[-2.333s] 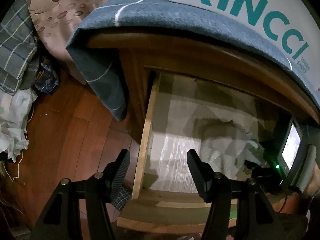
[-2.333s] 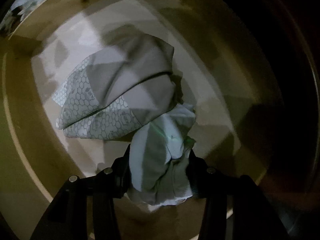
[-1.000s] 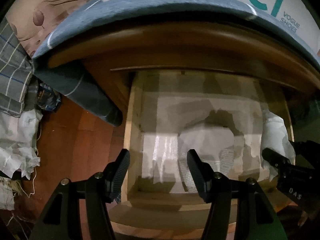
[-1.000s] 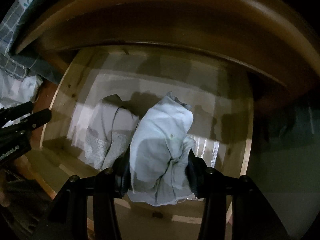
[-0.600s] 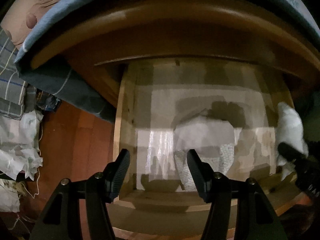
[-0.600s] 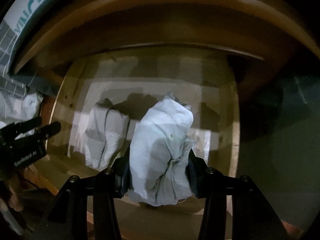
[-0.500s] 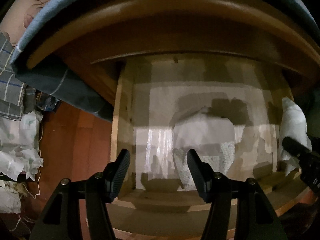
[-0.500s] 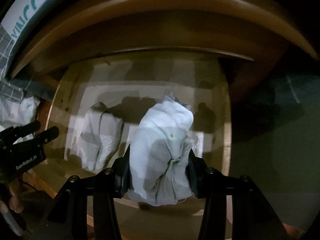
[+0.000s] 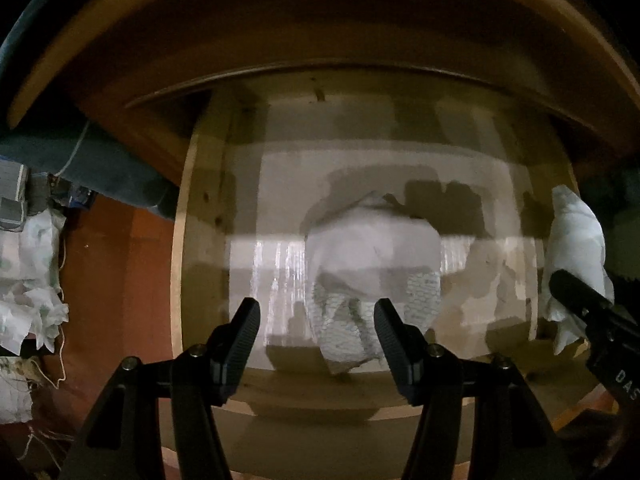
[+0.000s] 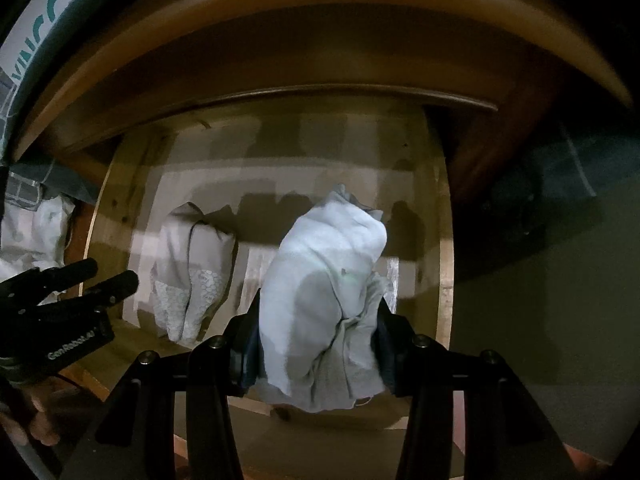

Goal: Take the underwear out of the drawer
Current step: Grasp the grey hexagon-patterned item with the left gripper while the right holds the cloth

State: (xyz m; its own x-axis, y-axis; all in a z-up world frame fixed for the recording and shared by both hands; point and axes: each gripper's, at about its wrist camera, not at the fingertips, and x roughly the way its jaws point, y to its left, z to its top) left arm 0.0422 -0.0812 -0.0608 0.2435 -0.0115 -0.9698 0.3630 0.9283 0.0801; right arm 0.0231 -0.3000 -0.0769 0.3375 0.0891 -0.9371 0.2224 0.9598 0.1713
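Observation:
My right gripper is shut on a bunched pale blue-grey pair of underwear and holds it above the front of the open wooden drawer; it also shows at the right edge of the left wrist view. A second folded grey garment with a honeycomb print lies on the drawer floor, also seen in the right wrist view. My left gripper is open and empty, above the drawer's front edge, just in front of that garment.
The drawer sticks out under a curved wooden top. A dark blue cloth hangs at the left over a red-brown wood floor. White crumpled fabric lies at the far left.
My right gripper has lifted the pale underwear up and back out of the drawer. My left gripper has swung right to face the drawer centre, still open.

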